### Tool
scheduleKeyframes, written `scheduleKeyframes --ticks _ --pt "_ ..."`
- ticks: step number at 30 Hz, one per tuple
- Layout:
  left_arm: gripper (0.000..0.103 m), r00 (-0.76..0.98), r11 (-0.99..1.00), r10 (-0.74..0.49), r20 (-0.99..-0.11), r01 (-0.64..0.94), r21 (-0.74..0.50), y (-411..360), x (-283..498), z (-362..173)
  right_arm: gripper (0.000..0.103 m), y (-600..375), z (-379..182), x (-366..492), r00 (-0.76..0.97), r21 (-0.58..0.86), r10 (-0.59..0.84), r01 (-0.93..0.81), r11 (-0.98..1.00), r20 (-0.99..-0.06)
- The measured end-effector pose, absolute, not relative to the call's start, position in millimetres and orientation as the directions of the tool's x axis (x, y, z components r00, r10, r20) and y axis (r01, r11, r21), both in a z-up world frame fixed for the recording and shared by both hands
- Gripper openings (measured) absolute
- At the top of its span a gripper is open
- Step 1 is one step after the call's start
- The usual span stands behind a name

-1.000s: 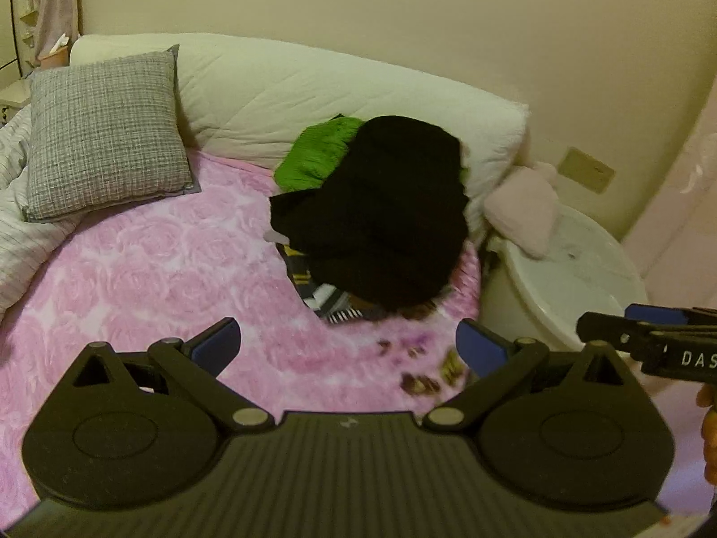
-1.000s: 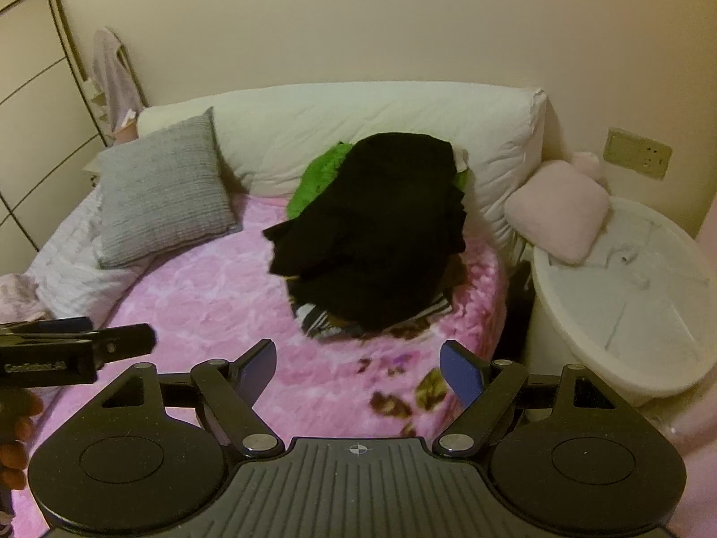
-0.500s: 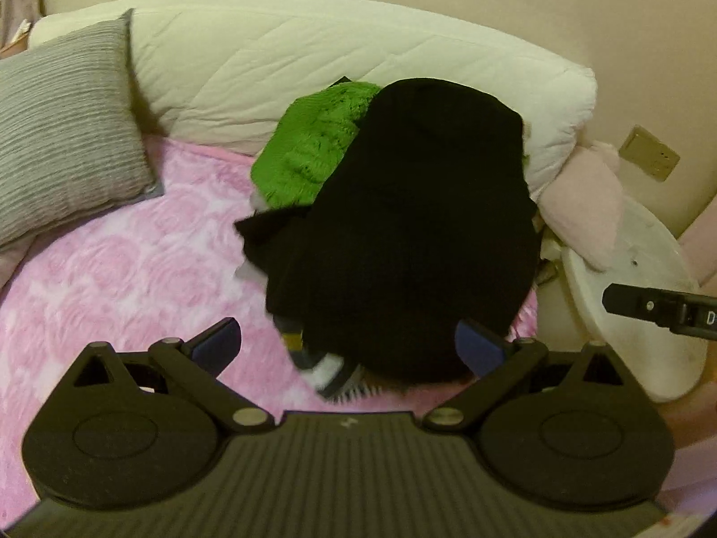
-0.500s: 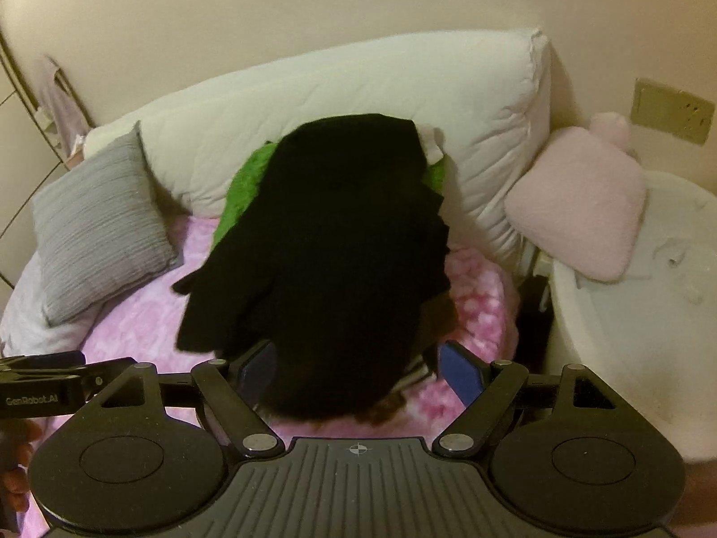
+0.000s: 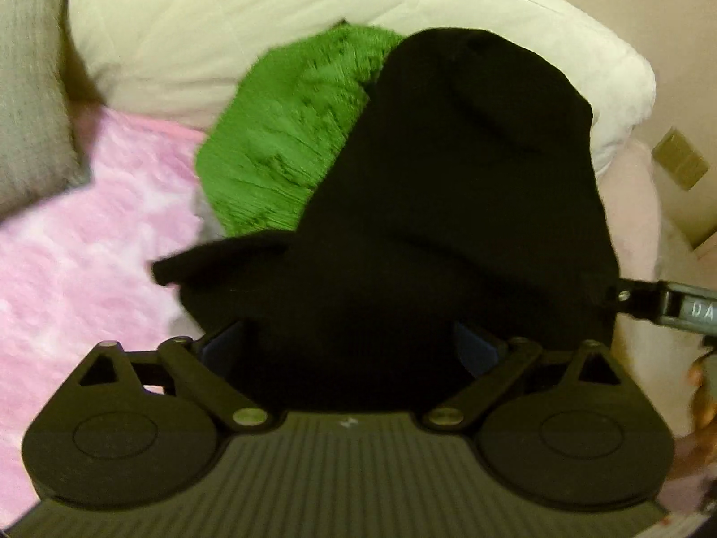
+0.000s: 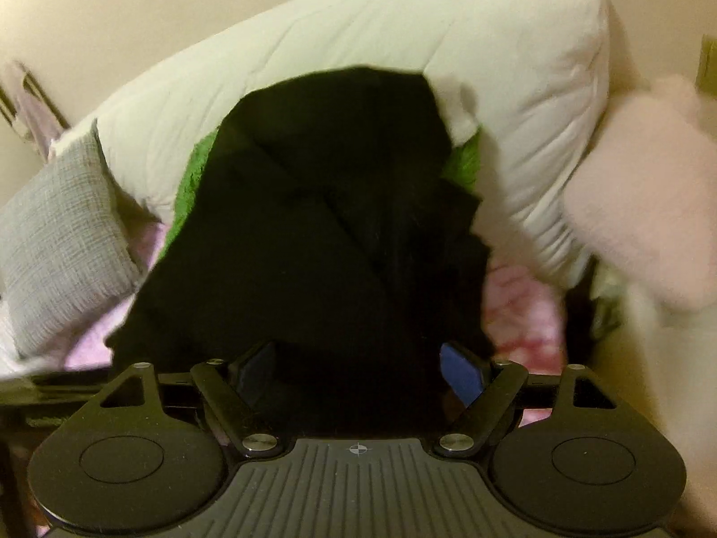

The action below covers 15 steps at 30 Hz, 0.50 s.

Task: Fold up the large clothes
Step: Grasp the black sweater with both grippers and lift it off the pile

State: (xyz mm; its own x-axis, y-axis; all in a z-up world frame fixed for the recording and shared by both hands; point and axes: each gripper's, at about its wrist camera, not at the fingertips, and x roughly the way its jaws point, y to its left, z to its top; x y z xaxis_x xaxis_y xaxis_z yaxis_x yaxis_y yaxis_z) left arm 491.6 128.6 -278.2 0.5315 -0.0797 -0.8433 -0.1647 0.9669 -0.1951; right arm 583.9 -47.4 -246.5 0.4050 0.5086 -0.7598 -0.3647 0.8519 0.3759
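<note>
Both grippers had dropped closer than a second before, black garment (image 5: 448, 224) now filling each view, heaped lengthwise from white bolster (image 5: 224, 22) toward cameras on pink blanket (image 5: 89, 224), over green garment (image 5: 287, 134), left gripper (image 5: 354, 349) spread, jaws just narrowing around cloth, right gripper (image 6: 358, 370) spread astride it.

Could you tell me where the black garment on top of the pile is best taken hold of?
Probably its near lower hem: the black garment drapes down over the green garment toward the grippers. The left gripper and right gripper already straddle that edge, open, so come from the front.
</note>
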Motion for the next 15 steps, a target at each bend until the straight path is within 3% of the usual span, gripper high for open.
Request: scheduleKeyframes --ticks 2,3,4,6,8,15 --pt "0.082 0.539 0.958 -0.099 -0.836 -0.175 -0.226 127 493 -281 0.068 -46 -249 588 0.385 0.435 0.554 -0.355 0.827 -0.739" --pt "0.07 0.544 0.96 -0.103 -0.833 -0.165 -0.226 124 492 -279 0.051 -44 -248 588 0.375 0.437 0.563 -0.372 0.819 -0.736" --pt "0.064 0.552 0.964 -0.11 -0.827 -0.143 -0.223 122 491 -276 0.026 -43 -244 587 0.373 0.437 0.574 -0.393 0.809 -0.729" --pt "0.034 0.562 0.97 -0.12 -0.818 -0.11 -0.218 118 486 -267 0.012 -35 -226 578 0.38 0.368 0.564 -0.476 0.799 -0.734" --pt "0.021 0.582 0.962 -0.157 -0.798 -0.093 -0.257 120 479 -254 0.008 -29 -205 565 0.393 0.315 0.576 -0.555 0.77 -0.717" --pt "0.017 0.715 0.929 -0.14 -0.685 -0.143 -0.34 128 407 -186 0.008 -5 -123 493 0.382 0.27 0.725 -0.747 0.607 -0.574"
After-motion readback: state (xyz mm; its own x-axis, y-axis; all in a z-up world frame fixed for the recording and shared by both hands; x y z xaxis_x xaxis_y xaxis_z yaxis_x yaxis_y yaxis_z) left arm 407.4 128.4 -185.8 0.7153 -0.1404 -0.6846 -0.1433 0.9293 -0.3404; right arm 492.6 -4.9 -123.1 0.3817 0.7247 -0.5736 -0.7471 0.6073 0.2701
